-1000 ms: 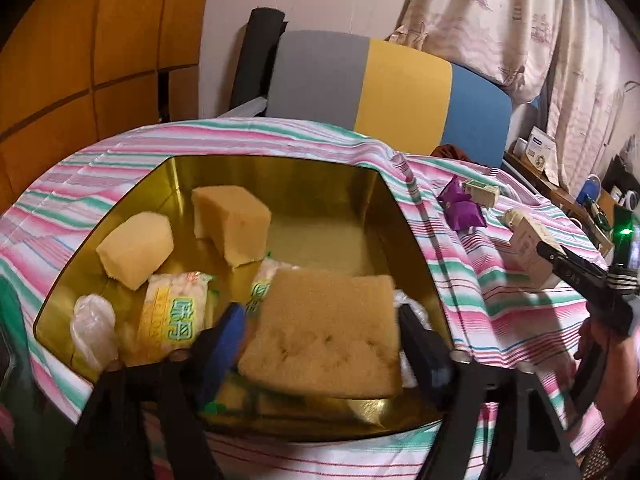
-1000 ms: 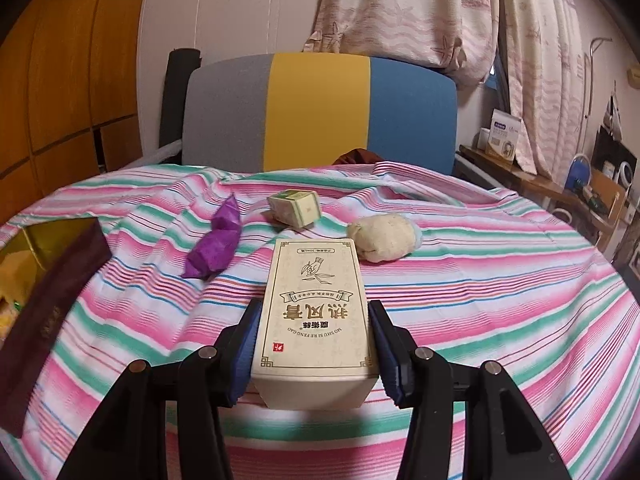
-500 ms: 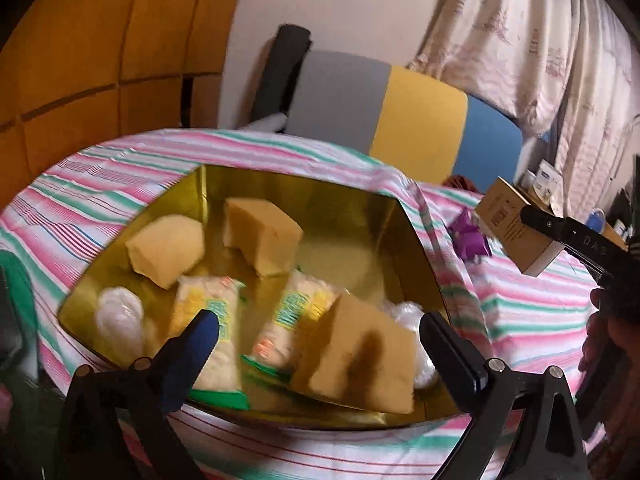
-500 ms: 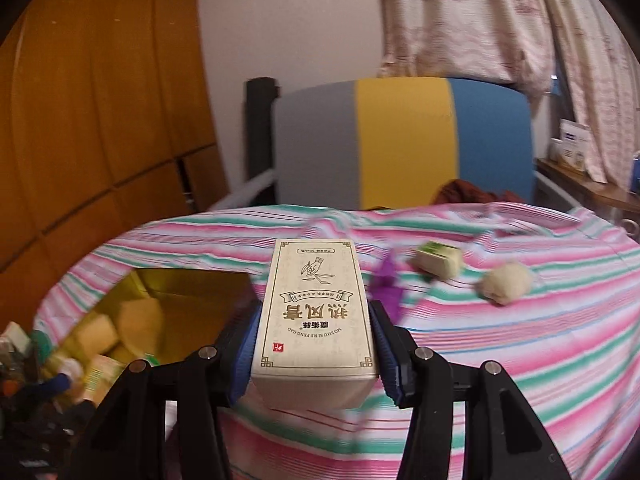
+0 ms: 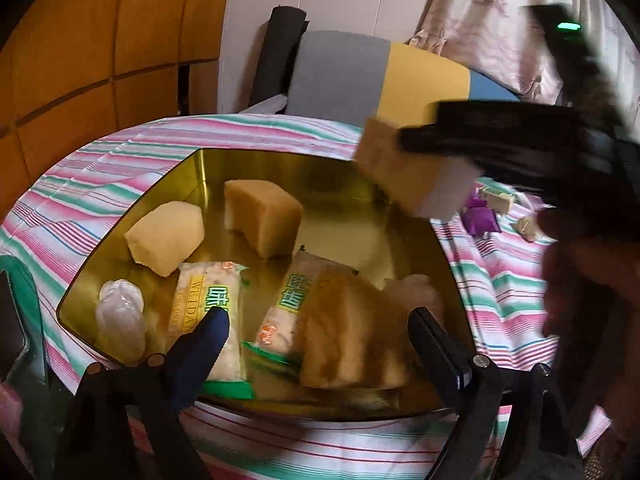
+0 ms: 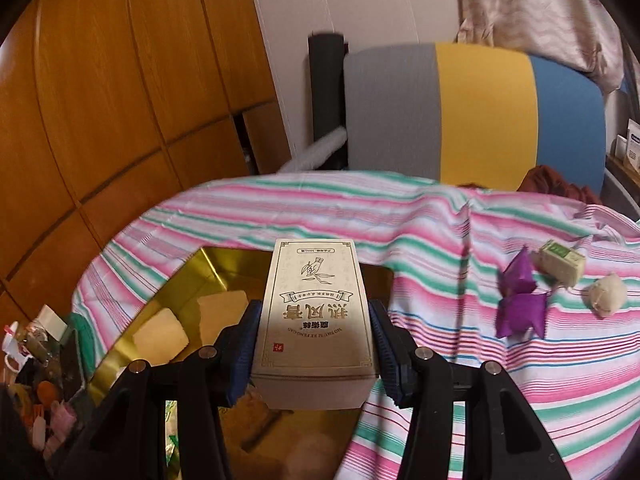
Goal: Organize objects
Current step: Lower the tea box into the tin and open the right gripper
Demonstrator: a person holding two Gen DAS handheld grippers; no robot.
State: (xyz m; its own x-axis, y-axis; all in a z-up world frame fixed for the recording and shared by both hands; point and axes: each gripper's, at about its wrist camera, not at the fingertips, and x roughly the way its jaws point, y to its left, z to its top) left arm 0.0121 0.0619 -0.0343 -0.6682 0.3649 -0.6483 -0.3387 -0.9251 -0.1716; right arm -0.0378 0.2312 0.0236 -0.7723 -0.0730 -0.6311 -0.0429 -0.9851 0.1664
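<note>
Striped table (image 6: 460,248): our right tongs (image 6: 316,344) grip the cream box (image 6: 316,312) lengthwise above the gold tin (image 5: 200,168); left tongs (image 5: 320,340) gape, empty.

Left gripper (image 5: 316,344) released the sponge (image 5: 348,336); right gripper (image 6: 314,350) carried the box (image 6: 316,316) over the tin (image 5: 208,172).

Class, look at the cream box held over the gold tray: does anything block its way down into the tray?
Nothing visible blocks it. The right gripper holds the cream box over the gold tray; bare floor shows among sponges.
</note>
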